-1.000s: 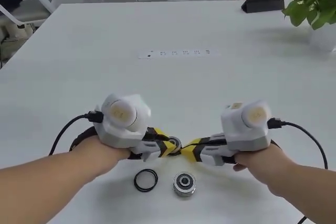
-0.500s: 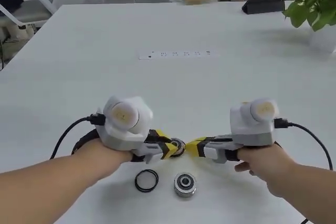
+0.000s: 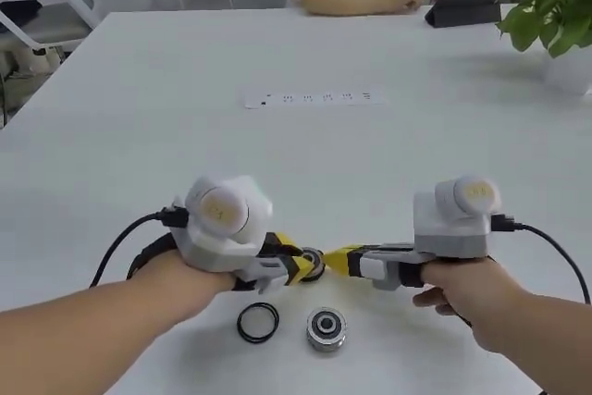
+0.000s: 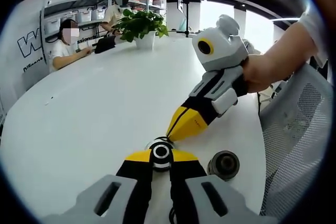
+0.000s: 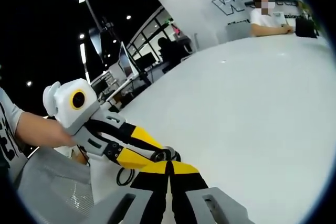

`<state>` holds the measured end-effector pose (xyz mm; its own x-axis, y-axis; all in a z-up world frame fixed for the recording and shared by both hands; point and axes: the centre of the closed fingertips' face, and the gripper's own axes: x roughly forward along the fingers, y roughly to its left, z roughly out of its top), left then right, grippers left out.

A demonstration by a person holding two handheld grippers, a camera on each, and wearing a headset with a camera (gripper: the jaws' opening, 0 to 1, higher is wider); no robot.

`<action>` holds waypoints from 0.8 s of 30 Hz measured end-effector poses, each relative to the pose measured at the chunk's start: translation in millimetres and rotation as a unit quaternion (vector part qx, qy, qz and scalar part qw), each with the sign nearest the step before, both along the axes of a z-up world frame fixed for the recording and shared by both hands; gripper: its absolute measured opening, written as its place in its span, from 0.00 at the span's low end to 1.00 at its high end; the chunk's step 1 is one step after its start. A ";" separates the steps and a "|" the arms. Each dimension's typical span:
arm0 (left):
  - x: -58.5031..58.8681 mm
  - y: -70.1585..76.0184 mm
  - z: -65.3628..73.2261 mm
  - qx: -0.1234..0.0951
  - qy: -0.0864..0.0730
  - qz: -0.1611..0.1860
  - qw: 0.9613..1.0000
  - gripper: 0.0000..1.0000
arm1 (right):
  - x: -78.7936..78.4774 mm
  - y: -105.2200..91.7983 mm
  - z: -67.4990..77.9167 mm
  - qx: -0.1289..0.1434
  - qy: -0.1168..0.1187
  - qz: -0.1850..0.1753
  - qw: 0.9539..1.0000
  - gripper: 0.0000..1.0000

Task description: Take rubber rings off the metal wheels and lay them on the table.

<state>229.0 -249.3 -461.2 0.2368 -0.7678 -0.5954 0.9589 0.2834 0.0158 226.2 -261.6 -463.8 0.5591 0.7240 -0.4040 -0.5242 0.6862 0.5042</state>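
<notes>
Fingers (image 4: 137,157) of the left gripper (image 4: 160,160) are clamped on a metal wheel (image 4: 161,151). The right gripper (image 3: 327,260) has its fingers pressed together, tips touching that wheel's rim. On the counter (image 3: 324,154), just nearer the person than both sets of fingers, a loose rubber ring (image 3: 239,322) and a second wheel (image 3: 326,328) lie side by side.

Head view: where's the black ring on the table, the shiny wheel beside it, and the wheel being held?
black ring (image 3: 240,323), head view, left side of its band.
shiny wheel (image 3: 326,326), head view, its middle hub.
held wheel (image 4: 160,152), left gripper view, its front face.
</notes>
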 end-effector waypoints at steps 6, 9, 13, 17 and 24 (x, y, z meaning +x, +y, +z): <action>-0.7 0.1 -0.1 0.000 0.000 -0.002 1.000 0.06 | -1.3 5.0 3.4 0.011 -0.001 0.003 1.000 0.00; -0.8 0.1 -0.2 0.000 -0.001 -0.003 1.000 0.06 | -1.9 6.9 3.2 0.011 0.000 0.008 1.000 0.00; -1.3 0.1 -0.4 0.001 -0.001 -0.004 1.000 0.06 | -2.8 6.8 4.0 0.015 -0.001 0.009 1.000 0.00; -1.9 0.0 -0.5 0.001 -0.001 -0.005 1.000 0.06 | -3.8 8.0 4.5 0.017 -0.001 0.013 1.000 0.00; -2.5 -0.1 -0.7 0.002 -0.002 -0.005 1.000 0.06 | -8.0 16.2 9.7 0.025 -0.005 0.031 0.999 0.00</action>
<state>226.6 -249.4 -461.9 0.2308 -0.7680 -0.5974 0.9616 0.2736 0.0197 218.2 -245.4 -454.1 0.5160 0.7766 -0.3614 -0.5697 0.6262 0.5323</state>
